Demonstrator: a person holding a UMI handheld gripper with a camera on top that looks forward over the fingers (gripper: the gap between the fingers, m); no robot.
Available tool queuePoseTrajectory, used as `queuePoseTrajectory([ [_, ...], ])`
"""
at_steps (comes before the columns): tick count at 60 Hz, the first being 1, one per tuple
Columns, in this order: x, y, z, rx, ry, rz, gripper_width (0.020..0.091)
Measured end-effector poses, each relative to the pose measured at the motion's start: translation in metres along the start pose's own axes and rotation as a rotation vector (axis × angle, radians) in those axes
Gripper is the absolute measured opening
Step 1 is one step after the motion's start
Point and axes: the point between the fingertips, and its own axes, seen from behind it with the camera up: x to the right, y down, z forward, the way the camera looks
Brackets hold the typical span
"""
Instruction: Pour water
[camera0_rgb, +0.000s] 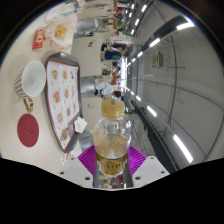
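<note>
The claw (110, 165) is clamped on a clear plastic bottle (110, 145) of amber liquid, both pink pads pressing its sides. The view is tilted. Just beyond the bottle stands a glass (112, 104) with amber liquid, on the tabletop (40, 105) near a patterned tray (64, 95).

Two gripper (111, 172) fingers are seen, each faced with a magenta pad (88, 160); pale angular bodies flank them.
</note>
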Motion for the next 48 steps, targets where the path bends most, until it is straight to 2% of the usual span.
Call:
queuePoseTrajectory([
  [5,-0.014,-0.04,0.0,0.042,0.018,-0.201,0.0383],
  [13,-0.048,-0.079,0.001,0.103,0.008,-0.473,0.0382],
  [26,-0.073,-0.088,-0.001,0.108,-0.037,-0.599,0.0382],
  [34,-0.071,-0.081,-0.006,0.103,-0.11,-0.391,0.0389],
  [48,-0.046,-0.065,-0.019,0.097,-0.284,0.35,0.0392],
])
